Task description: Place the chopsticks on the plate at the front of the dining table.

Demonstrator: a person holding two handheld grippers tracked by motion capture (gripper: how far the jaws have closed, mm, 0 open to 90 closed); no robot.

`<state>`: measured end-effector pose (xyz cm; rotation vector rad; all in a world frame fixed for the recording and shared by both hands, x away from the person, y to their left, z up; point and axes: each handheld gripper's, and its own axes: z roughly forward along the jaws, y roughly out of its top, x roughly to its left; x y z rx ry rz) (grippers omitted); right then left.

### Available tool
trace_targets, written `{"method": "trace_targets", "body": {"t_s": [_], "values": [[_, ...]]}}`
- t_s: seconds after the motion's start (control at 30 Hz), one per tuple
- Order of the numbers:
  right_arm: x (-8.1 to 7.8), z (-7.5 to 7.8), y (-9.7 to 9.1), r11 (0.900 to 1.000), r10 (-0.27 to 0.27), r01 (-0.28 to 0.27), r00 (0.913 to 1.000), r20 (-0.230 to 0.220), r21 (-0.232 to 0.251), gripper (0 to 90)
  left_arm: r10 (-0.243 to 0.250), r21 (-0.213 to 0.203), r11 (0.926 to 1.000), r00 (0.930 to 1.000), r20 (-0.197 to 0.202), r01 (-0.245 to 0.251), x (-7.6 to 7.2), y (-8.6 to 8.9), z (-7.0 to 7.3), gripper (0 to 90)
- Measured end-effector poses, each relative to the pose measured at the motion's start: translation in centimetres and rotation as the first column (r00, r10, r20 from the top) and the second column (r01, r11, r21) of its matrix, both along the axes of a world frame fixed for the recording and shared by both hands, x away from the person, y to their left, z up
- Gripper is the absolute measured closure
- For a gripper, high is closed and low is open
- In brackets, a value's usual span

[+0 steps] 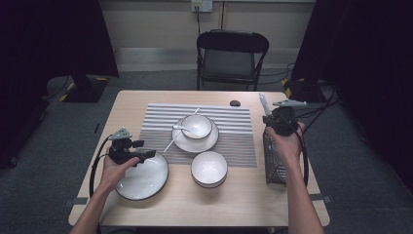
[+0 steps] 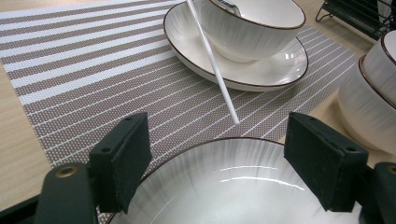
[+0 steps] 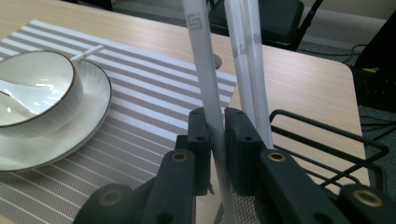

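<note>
A: Right gripper (image 3: 212, 140)? Progress?
B: Clamped on a white chopstick (image 3: 201, 70), wire rack (image 3: 327, 135) just beside it. One chopstick (image 2: 212, 60) already placed.
A: Left gripper (image 2: 217, 156)?
B: Jaws apart, empty, over the plate (image 2: 233, 186).

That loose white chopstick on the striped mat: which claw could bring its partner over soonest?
The right claw: it is already shut on a white chopstick above the black wire rack. The left claw is open over the plate.
</note>
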<state>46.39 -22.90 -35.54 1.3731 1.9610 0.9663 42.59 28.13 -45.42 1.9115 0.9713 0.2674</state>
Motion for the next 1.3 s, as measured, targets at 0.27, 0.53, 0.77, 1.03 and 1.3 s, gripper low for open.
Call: {"method": "trace_targets", "body": {"t_s": [0.27, 0.53, 0.77, 1.03, 1.3], "values": [[0.0, -0.2, -0.1, 1.0000, 0.006, -0.005, 1.0000, -0.007, 0.007, 81.1, -0.004, 0.002, 1.0000, 1.0000, 0.002, 0.004, 0.0, 0.0, 0.0, 22.6], [0.1, -0.7, 0.1, 0.9992, 0.027, -0.028, 0.9986, -0.045, -0.027, 79.3, -0.004, 0.004, 1.0000, 1.0000, 0.003, 0.004, 0.0, -0.1, 0.0, 22.7], [-0.1, -0.5, 0.2, 0.9994, 0.008, -0.008, 0.9999, -0.011, -0.034, 81.1, -0.005, 0.002, 1.0000, 1.0000, 0.001, 0.005, 0.0, -0.1, 0.0, 22.8], [-0.3, 0.1, -0.4, 0.9999, -0.011, 0.011, 0.9994, 0.034, -0.005, 83.2, -0.001, 0.001, 1.0000, 1.0000, 0.001, 0.001, 0.0, 0.0, 0.0, 22.8], [-0.7, 0.4, -0.7, 0.9997, -0.016, 0.015, 0.9975, 0.068, 0.018, 84.6, 0.005, -0.016, 0.9999, 1.0000, 0.002, -0.005, 0.1, 0.1, 0.2, 23.1]]}}
